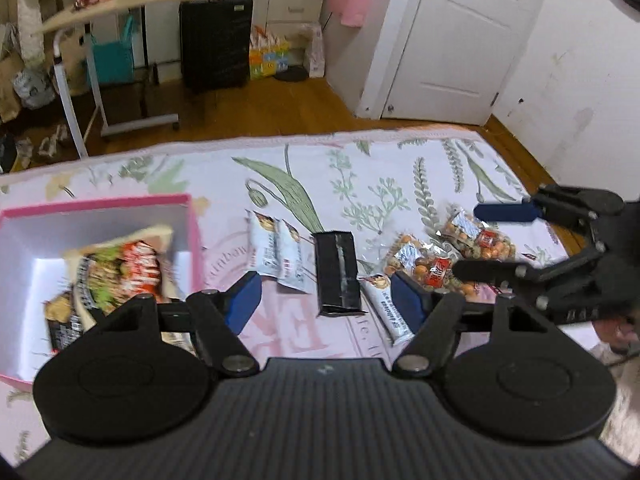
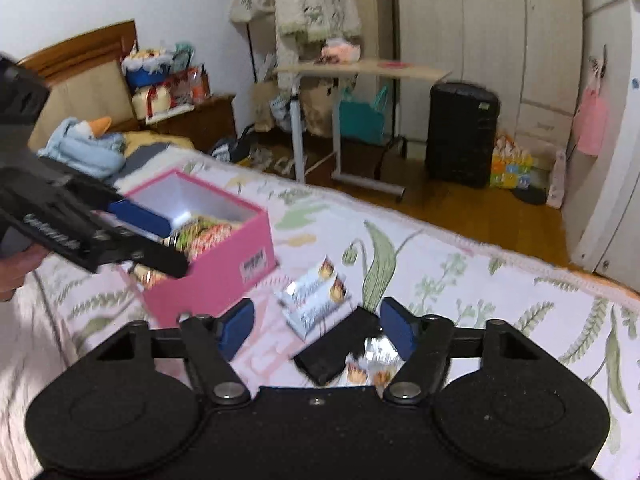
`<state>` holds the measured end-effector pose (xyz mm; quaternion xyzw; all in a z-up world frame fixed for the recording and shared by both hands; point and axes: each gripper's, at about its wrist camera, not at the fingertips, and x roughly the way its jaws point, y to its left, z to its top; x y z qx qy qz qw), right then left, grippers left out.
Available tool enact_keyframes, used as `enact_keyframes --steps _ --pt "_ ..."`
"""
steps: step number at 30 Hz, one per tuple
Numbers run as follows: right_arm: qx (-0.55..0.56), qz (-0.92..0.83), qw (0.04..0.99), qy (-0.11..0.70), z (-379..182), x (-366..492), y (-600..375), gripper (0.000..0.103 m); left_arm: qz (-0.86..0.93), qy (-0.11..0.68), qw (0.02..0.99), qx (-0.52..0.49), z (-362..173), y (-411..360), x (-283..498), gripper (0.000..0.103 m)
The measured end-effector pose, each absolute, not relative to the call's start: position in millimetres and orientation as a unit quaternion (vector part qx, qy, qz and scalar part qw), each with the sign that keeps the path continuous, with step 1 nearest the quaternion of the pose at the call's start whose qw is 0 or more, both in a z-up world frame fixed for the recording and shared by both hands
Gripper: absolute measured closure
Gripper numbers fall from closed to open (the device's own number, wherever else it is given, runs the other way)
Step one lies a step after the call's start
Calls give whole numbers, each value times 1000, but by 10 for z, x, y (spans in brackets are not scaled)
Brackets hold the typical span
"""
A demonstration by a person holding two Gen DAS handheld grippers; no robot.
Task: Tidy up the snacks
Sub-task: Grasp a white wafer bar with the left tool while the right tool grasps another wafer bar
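A pink box [image 1: 192, 236] with a white inside sits on the floral bedspread and holds several snack packets [image 1: 120, 268]. It also shows in the right wrist view [image 2: 224, 272]. On the spread lie white snack bars [image 1: 276, 256], a black packet [image 1: 336, 276], one more white bar [image 1: 390, 312] and two clear bags of mixed nuts [image 1: 424, 264]. My left gripper [image 1: 326, 300] is open and empty above the black packet. My right gripper [image 2: 316, 330] is open and empty over the black packet [image 2: 340, 344] and white bars [image 2: 316, 300]. The right gripper also shows over the nut bags [image 1: 480, 240].
The bedspread's far edge [image 1: 320, 138] drops to a wooden floor. Beyond stand a rolling side table [image 1: 120, 4], a black suitcase [image 1: 216, 40] and a white door [image 1: 460, 40]. A headboard and blue plush toy [image 2: 88, 144] lie at the bed's left.
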<state>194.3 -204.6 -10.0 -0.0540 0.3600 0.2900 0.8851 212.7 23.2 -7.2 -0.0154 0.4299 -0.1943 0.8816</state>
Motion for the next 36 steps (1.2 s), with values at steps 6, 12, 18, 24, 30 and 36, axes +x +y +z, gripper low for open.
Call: enact_keyframes --steps 6,12,18,24,30,36 --pt "-35 313 845 432 -499 2106 -2089 43 -174 456 873 7 -501 -116 2470 47" --pt "32 292 806 513 -1021 2405 -2157 44 -128 456 880 31 -939 -303 2837 47" --pt "45 246 796 551 -1373 2286 -2021 65 -99 467 877 48 -1290 -326 2996 48" --pt "-24 225 826 517 -1310 2190 -1841 63 -101 468 875 79 -1438 -360 3029 51" --pt "-9 208 806 554 -1522 2382 -1931 53 -102 494 859 86 -1637 -418 3098 74" --pt "-36 221 815 534 -1584 2356 -1866 55 -104 483 867 72 -1666 -402 3111 74"
